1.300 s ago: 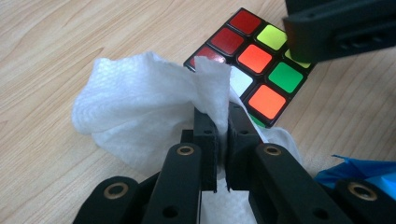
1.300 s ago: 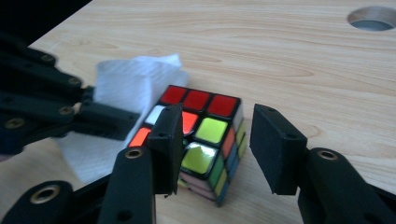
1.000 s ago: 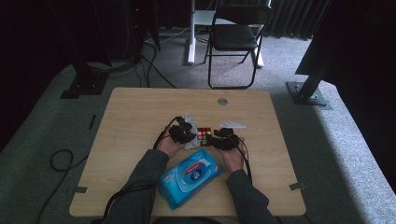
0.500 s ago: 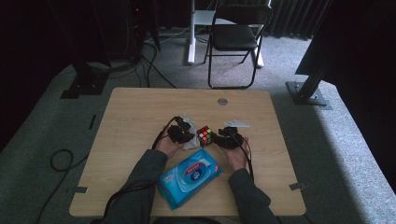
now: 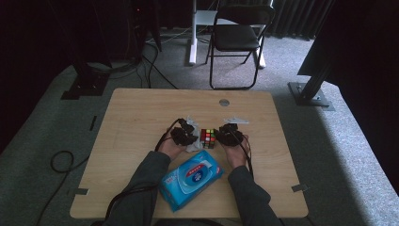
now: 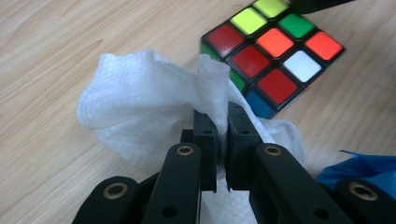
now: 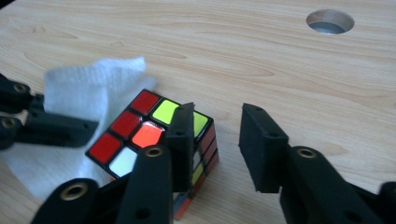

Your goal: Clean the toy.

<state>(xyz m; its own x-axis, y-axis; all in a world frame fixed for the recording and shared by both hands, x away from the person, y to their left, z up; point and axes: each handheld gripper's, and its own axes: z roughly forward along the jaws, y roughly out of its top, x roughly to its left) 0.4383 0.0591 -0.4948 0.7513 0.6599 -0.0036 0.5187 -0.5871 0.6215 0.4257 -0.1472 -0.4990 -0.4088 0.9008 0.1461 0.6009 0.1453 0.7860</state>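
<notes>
Two grippers meet mid-table at the puzzle cube (image 5: 207, 138). Since a second ago the cube has barely shifted. The left gripper (image 6: 222, 122) stays clenched on a white wipe (image 6: 140, 102) just left of it. The right gripper (image 7: 215, 140) has just been closing; its jaws stand apart, one against the cube's right side, nothing between them. A blue wipe packet (image 5: 190, 179) lies nearer.
</notes>
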